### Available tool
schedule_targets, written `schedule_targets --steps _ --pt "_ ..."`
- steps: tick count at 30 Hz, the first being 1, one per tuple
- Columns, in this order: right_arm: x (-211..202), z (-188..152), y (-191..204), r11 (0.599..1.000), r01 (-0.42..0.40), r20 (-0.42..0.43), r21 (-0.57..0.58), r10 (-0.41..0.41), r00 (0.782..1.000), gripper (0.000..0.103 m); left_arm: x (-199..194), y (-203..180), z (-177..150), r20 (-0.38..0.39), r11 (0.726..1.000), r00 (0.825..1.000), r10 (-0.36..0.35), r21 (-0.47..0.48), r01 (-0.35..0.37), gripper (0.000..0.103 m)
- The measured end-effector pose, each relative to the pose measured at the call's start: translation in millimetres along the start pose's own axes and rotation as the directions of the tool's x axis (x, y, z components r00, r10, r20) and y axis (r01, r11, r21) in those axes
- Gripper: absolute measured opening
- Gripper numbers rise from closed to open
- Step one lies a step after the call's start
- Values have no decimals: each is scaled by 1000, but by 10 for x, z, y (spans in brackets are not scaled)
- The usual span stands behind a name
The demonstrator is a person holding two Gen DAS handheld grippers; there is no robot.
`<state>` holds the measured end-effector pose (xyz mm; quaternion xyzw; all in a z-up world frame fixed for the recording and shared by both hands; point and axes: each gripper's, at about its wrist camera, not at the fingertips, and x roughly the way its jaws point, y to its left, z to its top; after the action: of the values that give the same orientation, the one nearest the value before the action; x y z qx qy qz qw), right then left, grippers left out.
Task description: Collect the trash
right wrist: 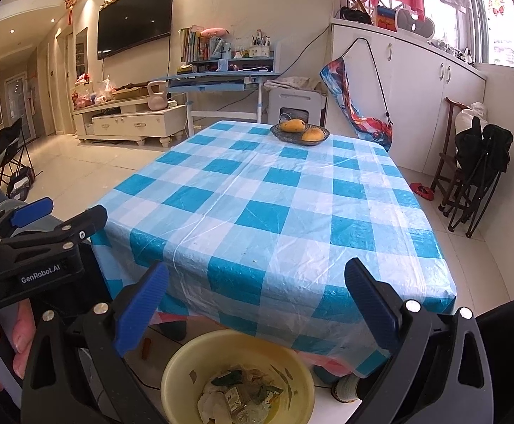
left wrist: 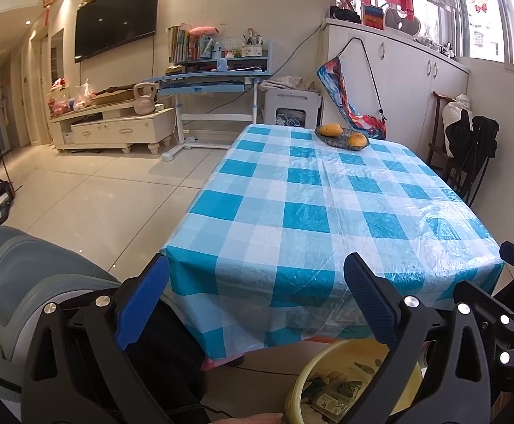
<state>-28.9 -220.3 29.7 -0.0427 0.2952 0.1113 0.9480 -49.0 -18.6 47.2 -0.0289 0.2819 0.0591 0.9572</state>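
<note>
A: Blue ribbed pads on both; the left tongs (left wrist: 257, 304) gape wide with nothing between them; the right tongs (right wrist: 257, 309) the same, spread and empty, hanging just above the yellow basin (right wrist: 237, 376).

B: And the trash (right wrist: 241, 397)?

A: In that basin, on the floor below the near edge of the table (right wrist: 274, 205); crumpled wrappers, a small printed packet, what looks like peel or leaves; I cannot tell each scrap apart.

B: How would it handle?

A: Light and limp, I'd judge; thin film could slip or tear, so pinch a bunched fold, not a flat face; the basin seems stiff plastic, best taken by its rim.

B: Farther from the basin?

A: Bare checked cloth; at the table's far end, a fruit bowl (right wrist: 300, 133), well apart.
</note>
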Motion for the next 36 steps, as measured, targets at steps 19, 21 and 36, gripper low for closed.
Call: schedule_targets --steps 19,21,36 --pt "-31 18 -17 1000 0 12 3 0 1000 96 20 -43 -14 -18 1000 1000 9 27 -9 95" --pt "-30 18 -16 1000 -1 11 0 1 1000 96 20 -43 -14 -19 1000 1000 9 28 -9 95" --pt "-24 21 -9 1000 -1 9 -2 1 1000 96 23 -43 -17 -20 999 1000 9 31 -8 95"
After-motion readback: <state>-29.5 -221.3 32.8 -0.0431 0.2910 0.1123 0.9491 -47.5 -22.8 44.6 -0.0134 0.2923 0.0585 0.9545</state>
